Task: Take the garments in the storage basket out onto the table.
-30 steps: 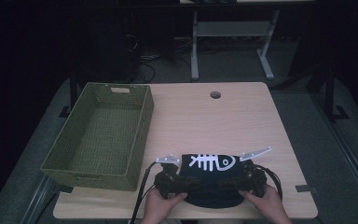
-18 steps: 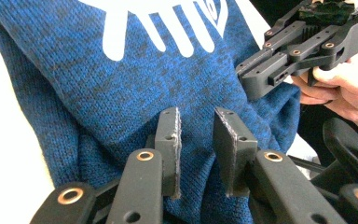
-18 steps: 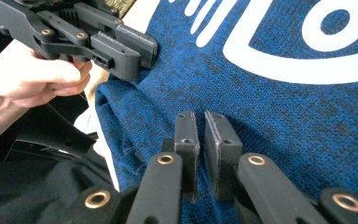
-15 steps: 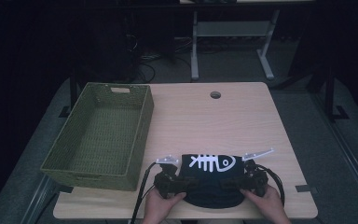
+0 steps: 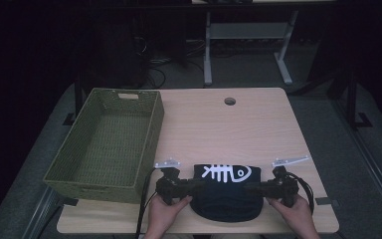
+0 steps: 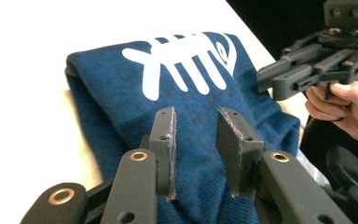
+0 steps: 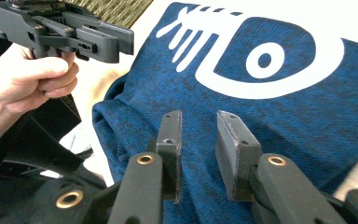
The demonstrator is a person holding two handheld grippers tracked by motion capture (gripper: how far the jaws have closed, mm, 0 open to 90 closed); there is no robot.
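Fabric is the landmark: a folded dark blue knitted garment with a white fish-skeleton print (image 5: 226,185) lies on the near edge of the light wooden table (image 5: 219,129), right in front of the person. Well to the left of the garment sits a rectangular olive-green woven basket (image 5: 107,144), resting on the table's left side. At the garment's left edge the left gripper (image 5: 191,186) is held in the person's left hand (image 5: 165,214), pointing inward toward the cloth. In the left gripper view its black jaws stand apart with a clear gap, hovering over the blue knit without pinching it; they have just been opening a little, and only the cloth's surface lies below the gap. Beyond the garment, toward the table's far edge, a small round hole (image 5: 230,101) marks the tabletop. At the garment's right edge the right gripper (image 5: 254,188), held in the right hand (image 5: 291,211), points inward as well. In the right gripper view its jaws are likewise parted above the knit, close to the fish's round white eye (image 7: 264,59); they too have just been opening, with nothing clamped between the pads.
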